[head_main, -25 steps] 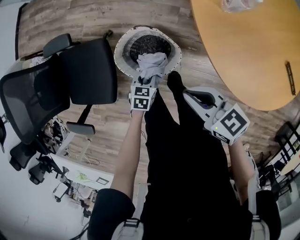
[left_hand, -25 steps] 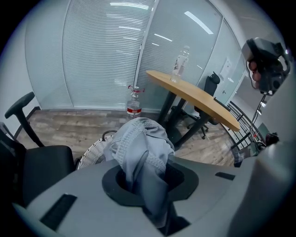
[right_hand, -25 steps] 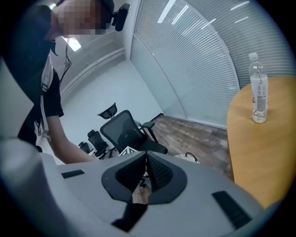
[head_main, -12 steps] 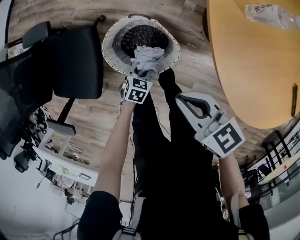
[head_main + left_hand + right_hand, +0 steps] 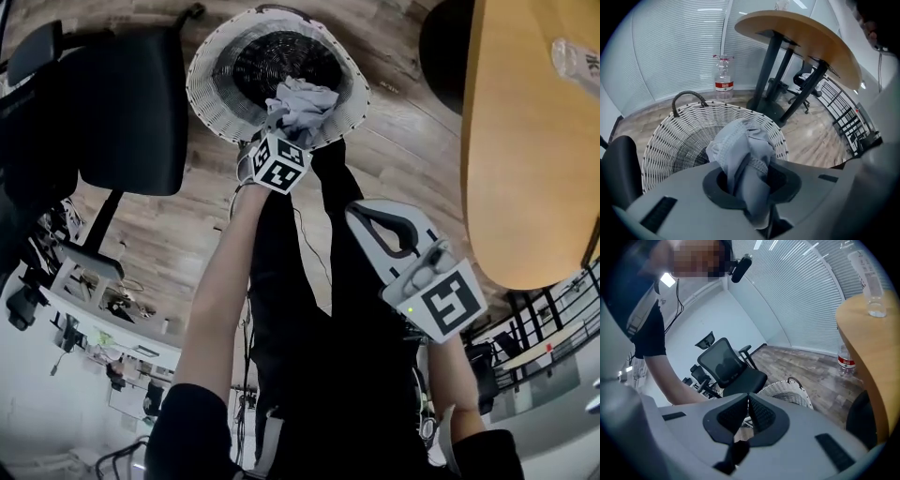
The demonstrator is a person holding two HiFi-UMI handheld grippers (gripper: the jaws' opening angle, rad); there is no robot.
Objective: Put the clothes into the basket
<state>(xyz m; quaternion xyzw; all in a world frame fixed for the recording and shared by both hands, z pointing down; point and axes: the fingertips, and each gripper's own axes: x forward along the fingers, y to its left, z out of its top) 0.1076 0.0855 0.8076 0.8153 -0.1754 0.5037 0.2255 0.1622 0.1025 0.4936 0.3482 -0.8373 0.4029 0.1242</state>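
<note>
Hanging from the left gripper (image 5: 281,138), a pale grey garment (image 5: 306,105) sits over the near side of the white wicker basket (image 5: 208,103), which stands on the wood floor between a black office chair (image 5: 122,103) and a round wooden table (image 5: 525,141). In the left gripper view the jaws are clamped on a gathered fold of the garment (image 5: 740,150), and the fabric bulges up and out past the pads in a loose bunch with a stitched hem showing. From the head view the cloth overlaps the basket's rim and its dark inside; whether it touches the weave yet cannot be told.

The right gripper (image 5: 367,217) is held well back from the basket, beside the person's dark trousers. Its jaws are closed tip to tip with nothing between them (image 5: 747,411).

The garment looks light, soft and limp — it should fold and drape however it is let go, and nothing about it is fragile. A pinch on a bunched fold, as here, seems enough to carry it. The likely trouble is a trailing edge catching on the wicker rim (image 5: 670,140), so release probably wants the bunch over the middle of the opening — not the edge.
</note>
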